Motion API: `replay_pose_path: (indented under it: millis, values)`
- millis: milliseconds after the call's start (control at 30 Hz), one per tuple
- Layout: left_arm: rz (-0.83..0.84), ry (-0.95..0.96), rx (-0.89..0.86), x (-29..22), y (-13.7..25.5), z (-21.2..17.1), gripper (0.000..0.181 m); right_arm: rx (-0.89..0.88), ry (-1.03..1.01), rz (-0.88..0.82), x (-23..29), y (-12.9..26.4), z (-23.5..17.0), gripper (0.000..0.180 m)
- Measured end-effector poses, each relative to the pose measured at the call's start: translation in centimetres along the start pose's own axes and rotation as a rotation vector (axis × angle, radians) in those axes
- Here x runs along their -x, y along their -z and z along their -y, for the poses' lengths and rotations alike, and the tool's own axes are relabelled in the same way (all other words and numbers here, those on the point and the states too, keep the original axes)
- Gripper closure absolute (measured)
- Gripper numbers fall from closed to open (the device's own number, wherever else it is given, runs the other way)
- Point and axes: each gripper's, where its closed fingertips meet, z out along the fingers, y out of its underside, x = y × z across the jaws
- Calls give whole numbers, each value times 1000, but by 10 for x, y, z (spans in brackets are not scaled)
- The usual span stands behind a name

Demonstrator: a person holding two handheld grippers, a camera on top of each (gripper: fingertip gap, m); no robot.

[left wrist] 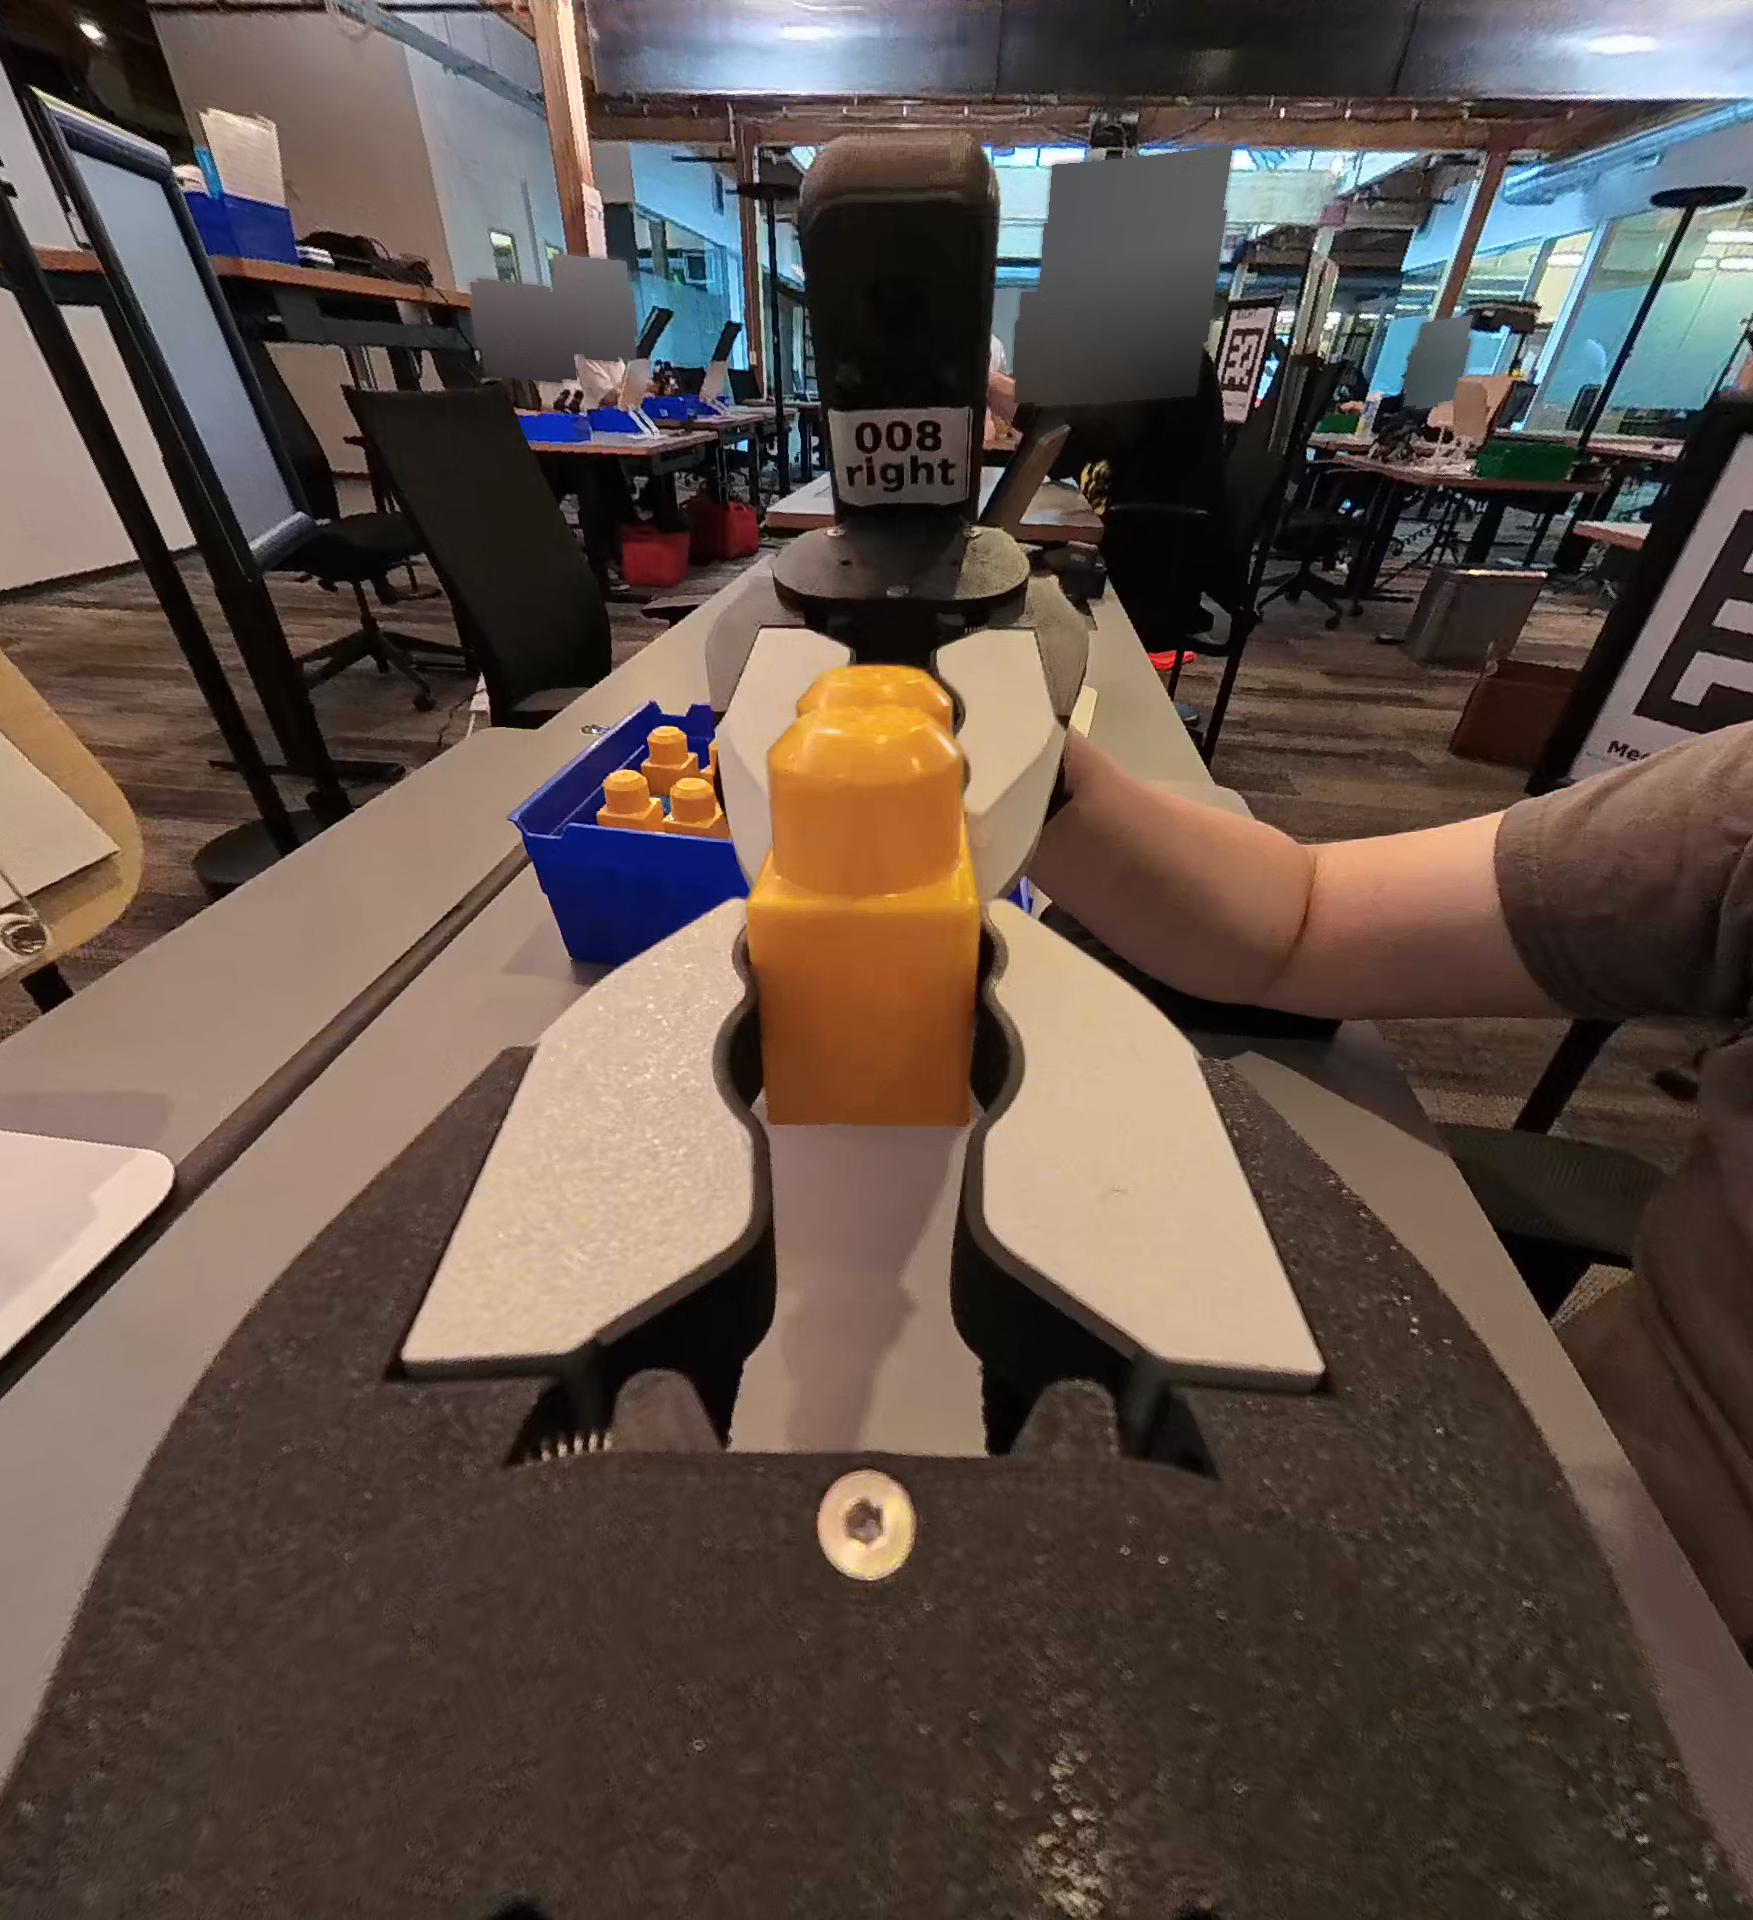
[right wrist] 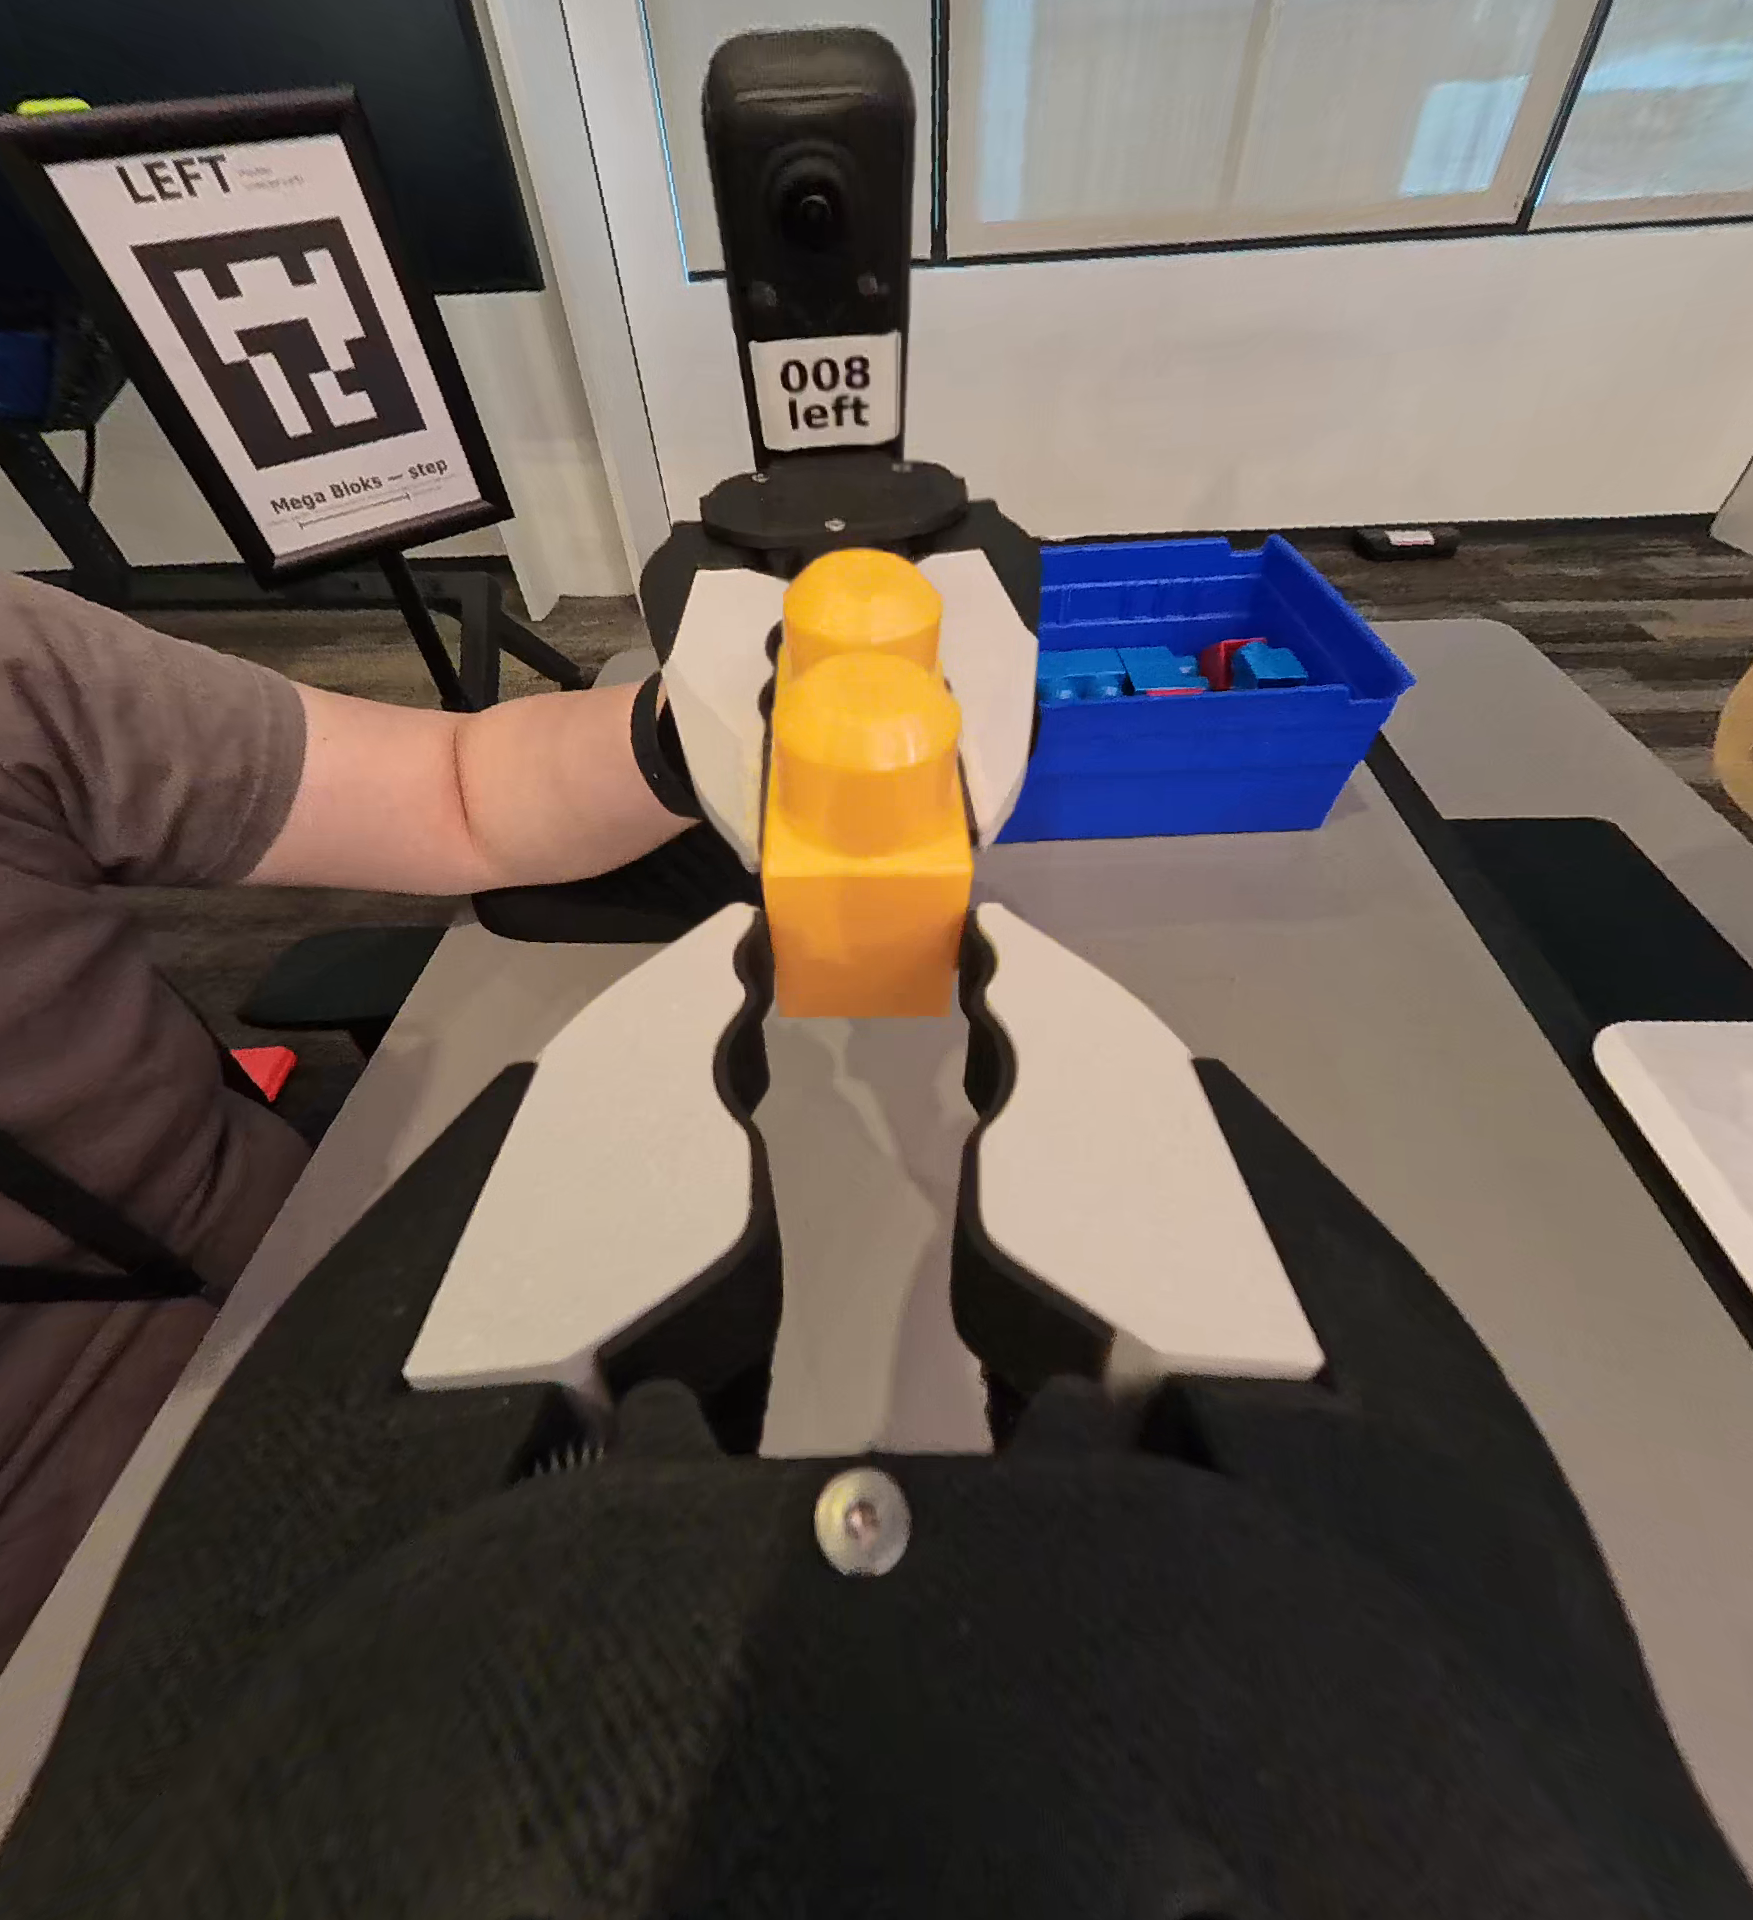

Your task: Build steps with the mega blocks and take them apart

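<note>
An orange two-stud mega block (left wrist: 864,997) is held in the air over the grey table (left wrist: 332,935), studs up. My left gripper (left wrist: 864,935) is shut on its near end. My right gripper (left wrist: 864,821) faces it and clamps the far end. In the right wrist view the same orange block (right wrist: 856,914) sits between my right gripper (right wrist: 861,925) and the left gripper (right wrist: 861,821) opposite. The two grippers meet nose to nose around the block.
A blue bin (left wrist: 623,894) with orange blocks (left wrist: 664,790) stands behind the grippers. Another blue bin (right wrist: 1215,769) holds blue and red blocks. A white board (right wrist: 1734,1164) lies at the table edge. A person's arm (left wrist: 1267,914) reaches in. Framed sign stands (right wrist: 259,332) flank the table. The tips of both grippers are at nearly the same place.
</note>
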Motion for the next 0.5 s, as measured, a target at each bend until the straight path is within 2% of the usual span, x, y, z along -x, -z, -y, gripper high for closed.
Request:
replay_pose_path:
  millis: [367,433,500]
  values:
    - [61,-24,63,7,-2,-7,145,67,26,-38,-6,4,-9,144]
    - [97,-42,71,12,6,-2,144,150,31,-102,-15,17,-18,133]
    - [129,-40,38,19,20,10,144,366,-1,-262,-43,39,-51,130]
